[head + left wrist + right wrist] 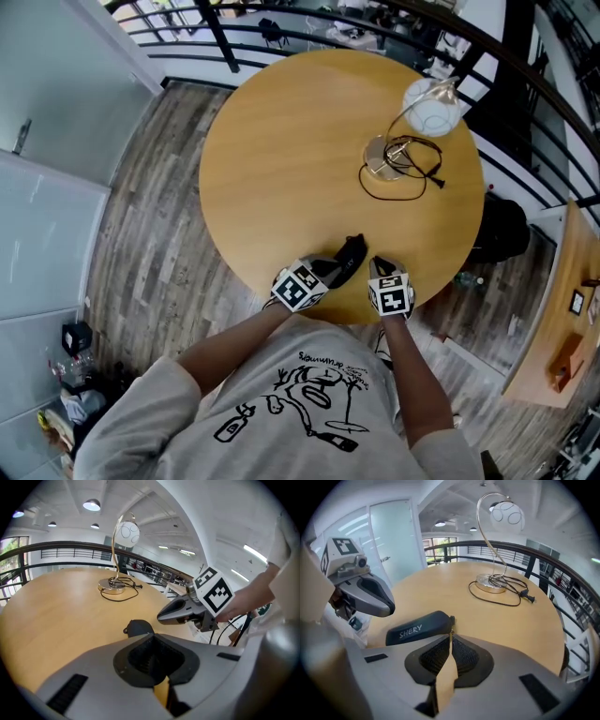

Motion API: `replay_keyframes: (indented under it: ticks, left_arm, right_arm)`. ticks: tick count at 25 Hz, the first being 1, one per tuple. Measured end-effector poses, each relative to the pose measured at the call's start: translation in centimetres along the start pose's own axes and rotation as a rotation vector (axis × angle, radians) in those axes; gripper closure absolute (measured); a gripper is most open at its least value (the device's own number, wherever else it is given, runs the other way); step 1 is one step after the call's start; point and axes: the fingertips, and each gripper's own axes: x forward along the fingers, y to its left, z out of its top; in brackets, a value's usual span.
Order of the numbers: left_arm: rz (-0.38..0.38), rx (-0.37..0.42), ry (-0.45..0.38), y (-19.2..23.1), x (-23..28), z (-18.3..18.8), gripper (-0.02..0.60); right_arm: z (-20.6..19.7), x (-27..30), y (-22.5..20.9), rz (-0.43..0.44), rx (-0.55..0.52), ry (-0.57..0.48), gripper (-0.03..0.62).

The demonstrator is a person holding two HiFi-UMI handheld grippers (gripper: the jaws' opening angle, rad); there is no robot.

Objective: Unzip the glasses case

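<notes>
A black glasses case (350, 255) marked SHERY (417, 629) lies near the front edge of the round wooden table (281, 150). My right gripper (380, 266) is shut, and its tips (450, 637) pinch the small zipper pull at the case's end. My left gripper (326, 272) is also shut, and nothing shows between its pads. In the left gripper view the case (138, 627) sits just past the left gripper's tips (153, 641). The right gripper view shows the left gripper (379, 599) hanging a little above the case's other end.
A chrome arc lamp with a white globe (431, 105) stands at the table's far right, its black cable (403, 178) looped beside the base. A dark railing (281, 37) curves behind the table. Wood floor (150, 187) lies to the left.
</notes>
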Motion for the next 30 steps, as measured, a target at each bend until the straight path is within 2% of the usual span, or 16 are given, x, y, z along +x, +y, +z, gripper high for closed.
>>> replay_keyframes:
  ticks: [6, 10, 19, 24, 30]
  left_arm:
    - [-0.004, -0.075, -0.164, -2.0, -3.4, 4.6, 0.574]
    - [-0.01, -0.104, -0.271, -3.6, -5.8, 8.0, 0.574]
    - [0.02, -0.095, -0.434, -6.3, -9.8, 12.3, 0.574]
    - [0.05, -0.049, -0.469, -7.0, -10.4, 12.8, 0.574]
    - [0.05, -0.029, -0.472, -7.4, -10.0, 13.1, 0.574]
  right_arm:
    - [4.4, -5.6, 2.0, 0.075, 0.157, -0.173, 0.568]
    - [8.0, -9.9, 3.9, 0.133, 0.212, -0.297, 0.568]
    - [11.4, -16.1, 7.3, 0.164, 0.157, -0.432, 0.568]
    - [11.4, -17.0, 8.3, 0.188, 0.147, -0.468, 0.569]
    - [11.8, -17.8, 7.8, 0.161, 0.12, -0.518, 0.571]
